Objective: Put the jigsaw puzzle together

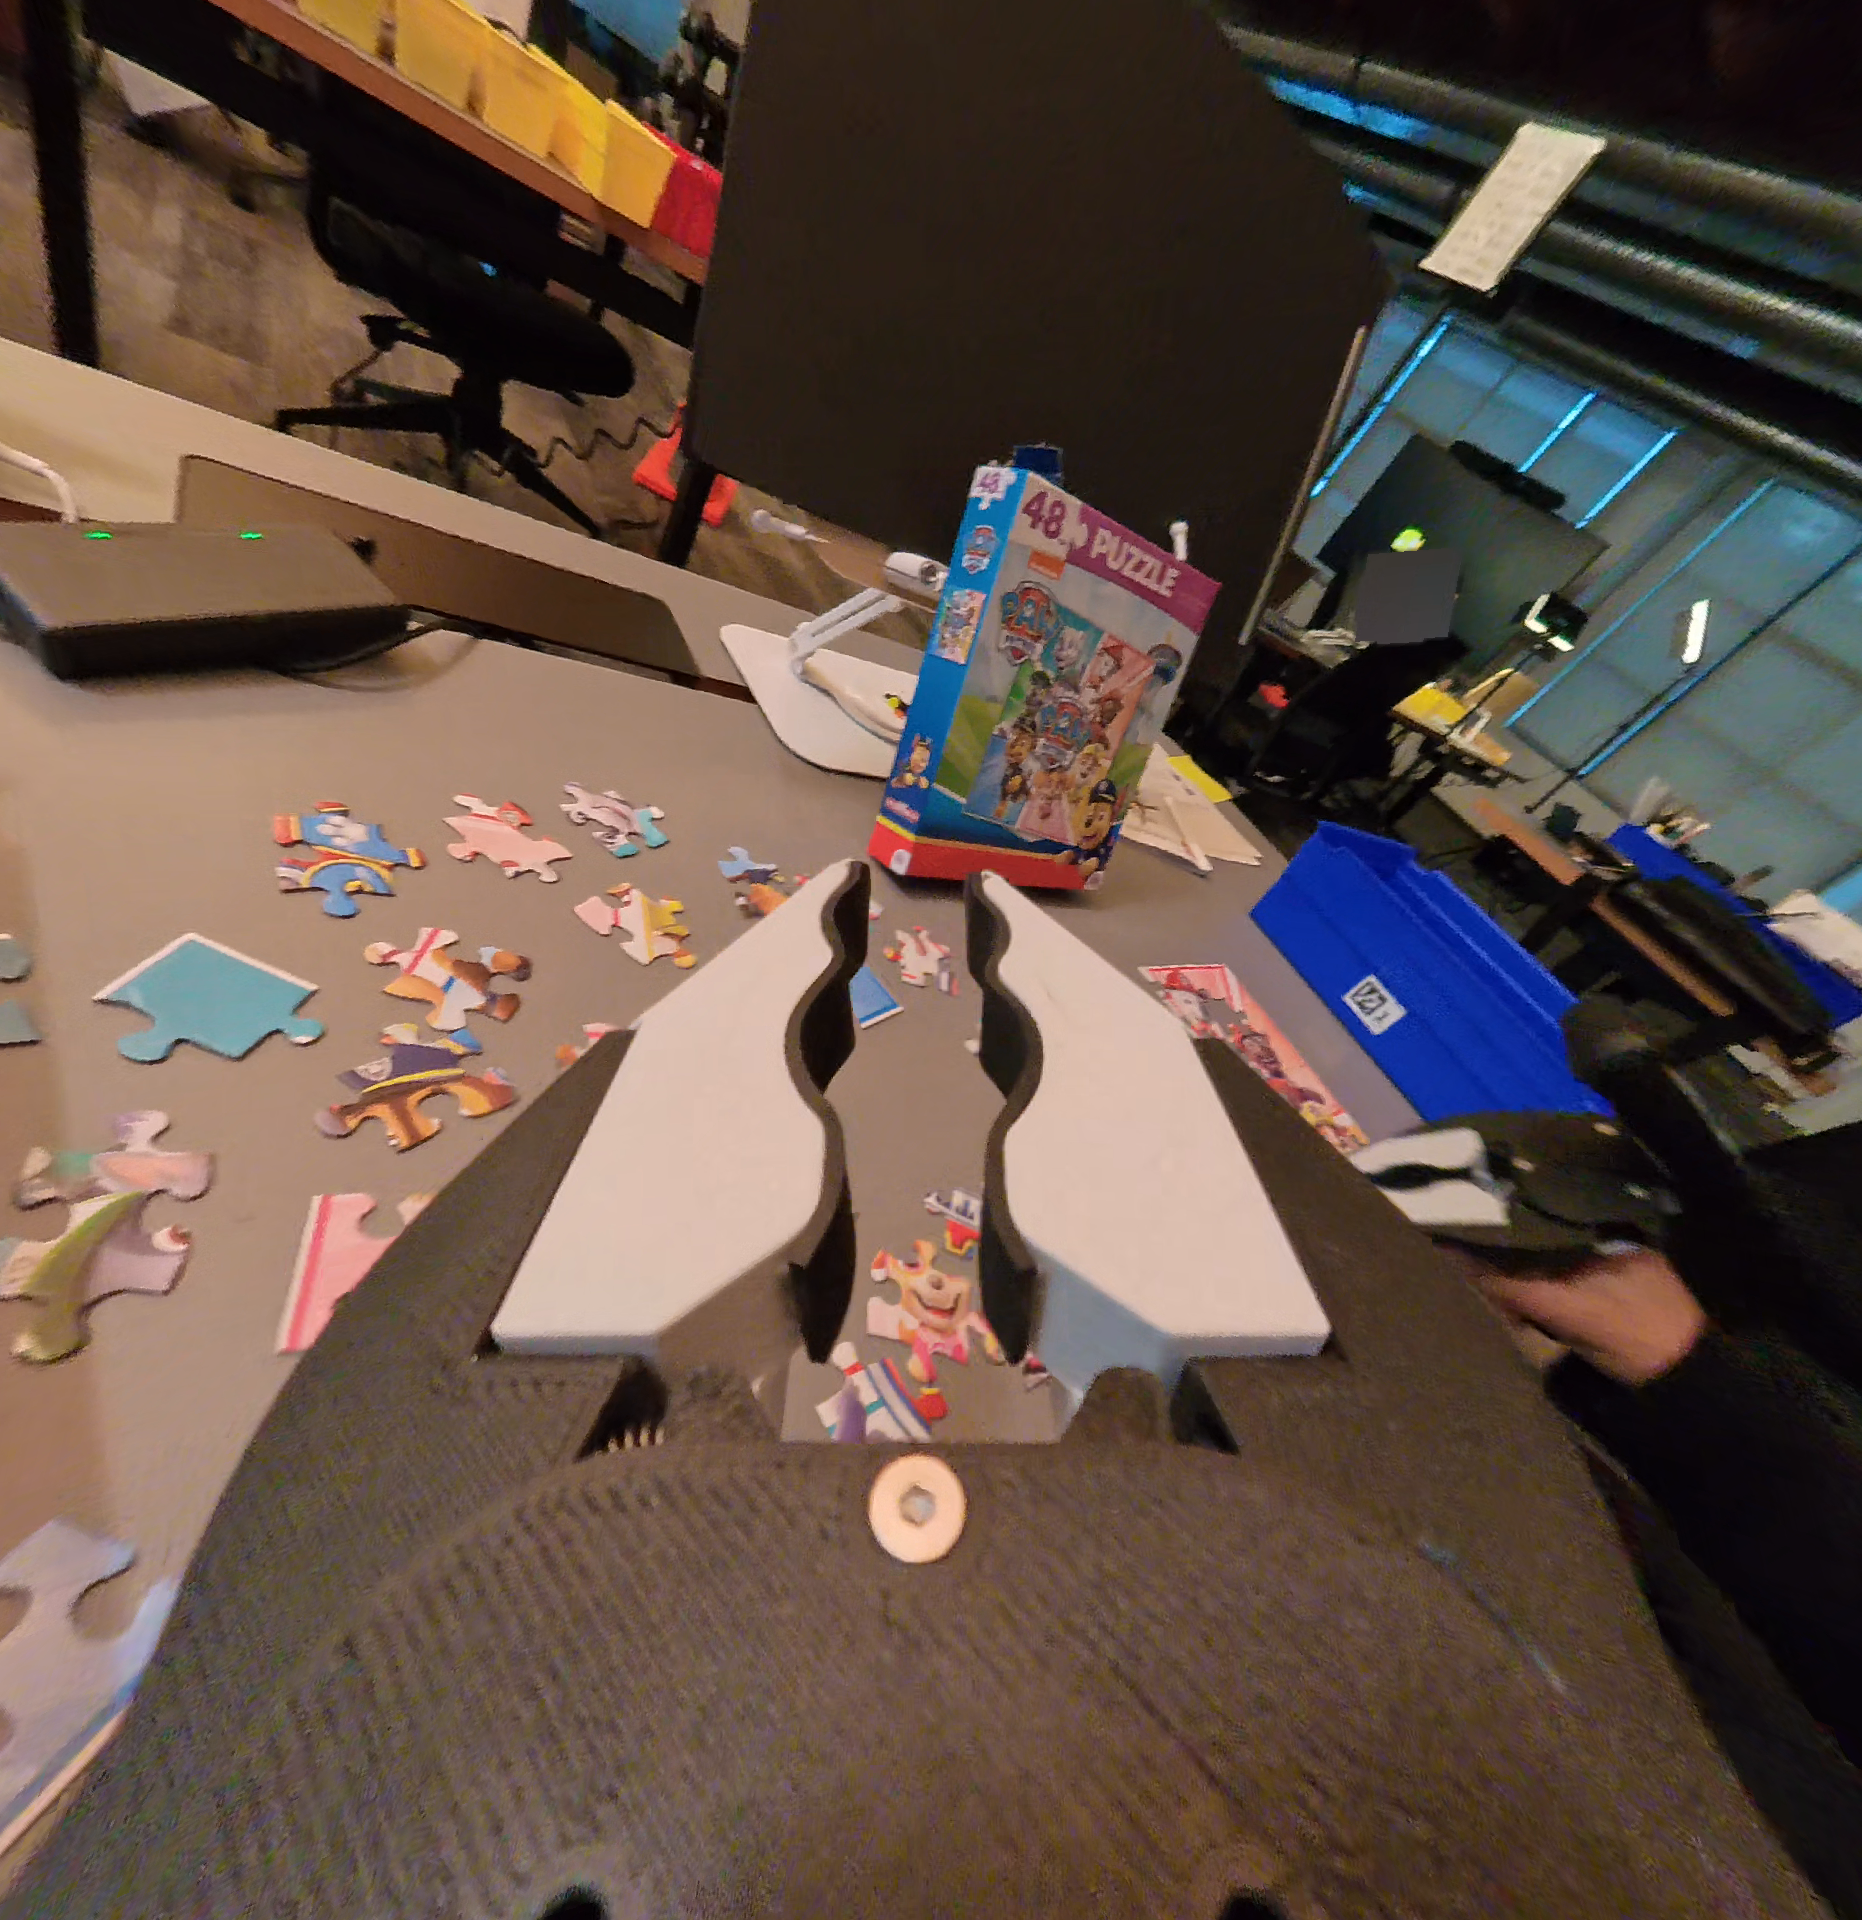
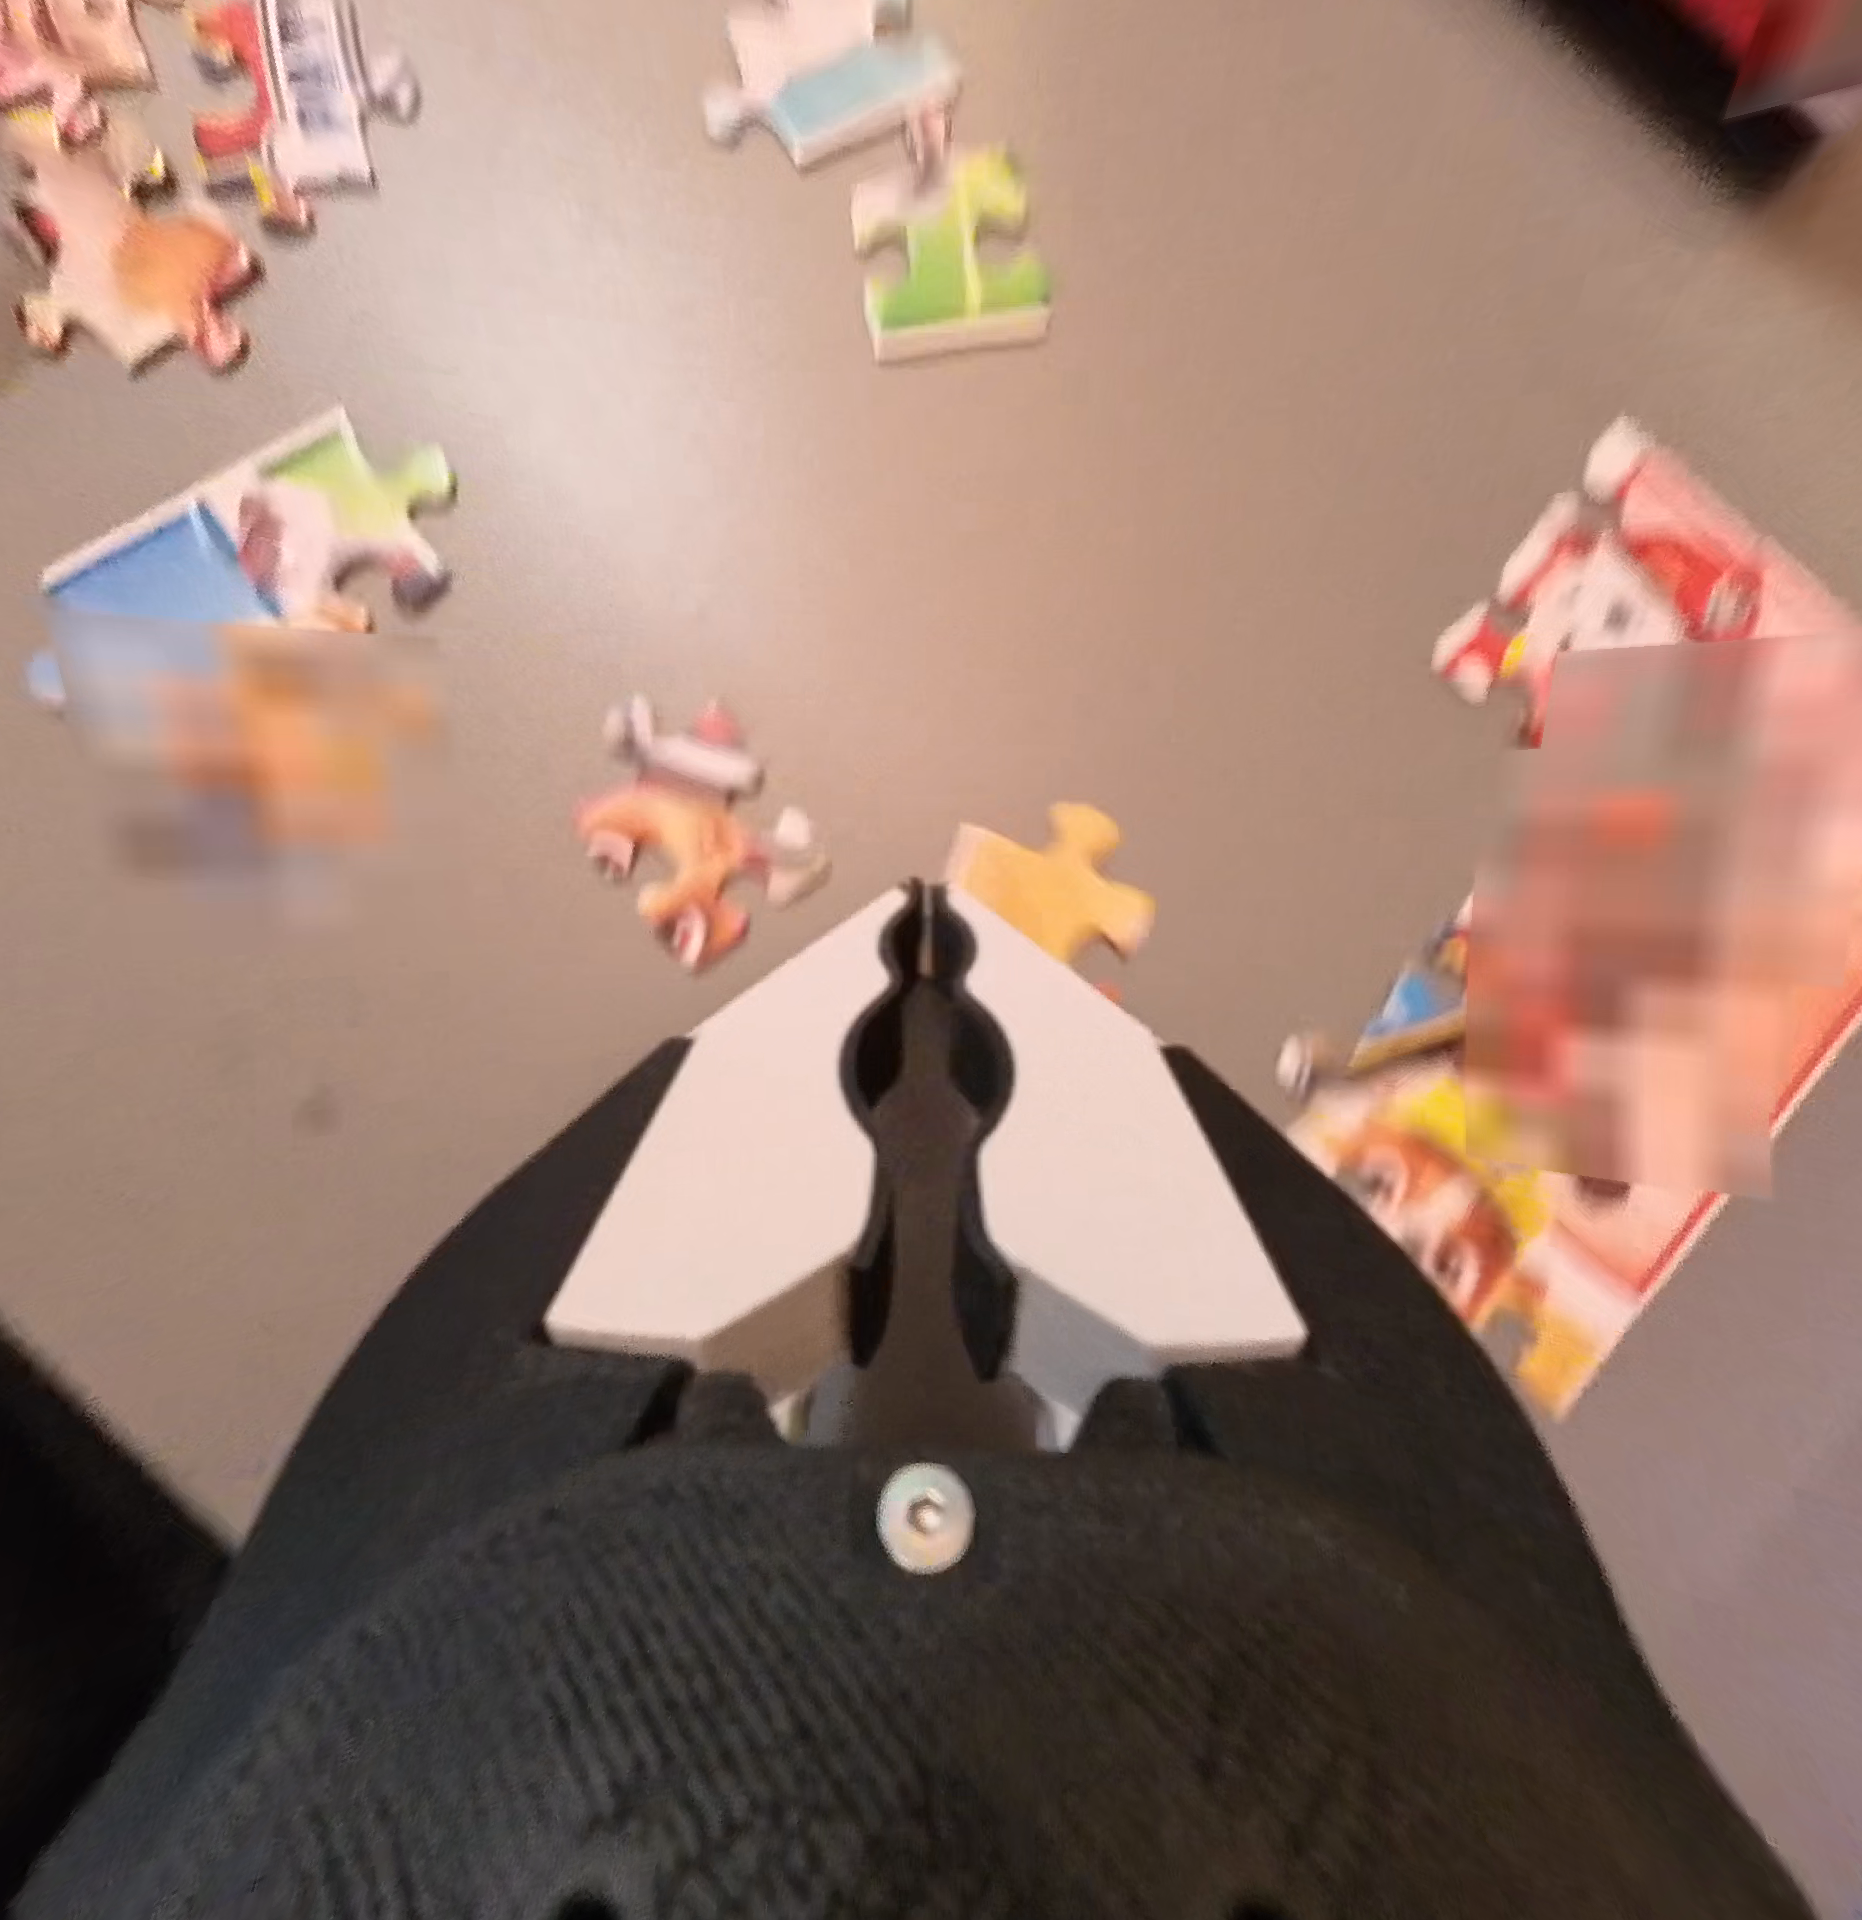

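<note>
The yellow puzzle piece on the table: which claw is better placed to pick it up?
Probably the right claw: its shut tips sit just beside the yellow puzzle piece. The left claw points toward the puzzle box.

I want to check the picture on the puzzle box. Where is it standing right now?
In the left wrist view the puzzle box stands upright on the grey table, just beyond the left gripper, with the blue bin to its right.

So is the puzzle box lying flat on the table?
No, the puzzle box stands upright on the grey table, beyond the loose puzzle pieces.
</note>
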